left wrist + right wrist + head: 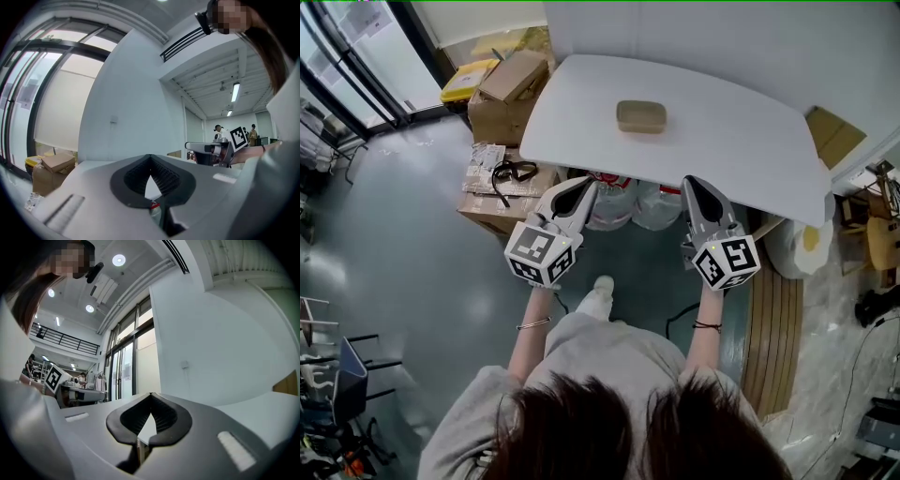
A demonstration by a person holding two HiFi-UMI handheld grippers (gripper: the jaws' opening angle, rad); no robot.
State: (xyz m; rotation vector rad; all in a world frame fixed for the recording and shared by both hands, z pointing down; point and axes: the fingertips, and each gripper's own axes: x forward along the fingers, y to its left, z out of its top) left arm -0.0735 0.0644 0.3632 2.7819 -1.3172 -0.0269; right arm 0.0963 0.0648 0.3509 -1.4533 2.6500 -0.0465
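Observation:
A small tan tray (pixel 640 116) lies on the white table (pixel 741 141), towards its far side. My left gripper (pixel 581 186) hovers at the table's near edge, jaws shut with nothing between them. My right gripper (pixel 692 183) is level with it to the right, also shut and holding nothing. Both point at the table and sit well short of the tray. In the left gripper view the black pads (pixel 161 177) meet at the tip, and the right gripper (pixel 213 151) shows to the side. The right gripper view shows its pads (pixel 161 416) closed, with the left gripper (pixel 77 393) to its left.
Cardboard boxes (pixel 511 80) and a yellow bin (pixel 469 80) stand left of the table, one box with a black cable (pixel 514 172) on it. Water bottles (pixel 623 202) sit under the table's front. Wooden slats (pixel 773 328) and a white bag (pixel 797 248) are on the right.

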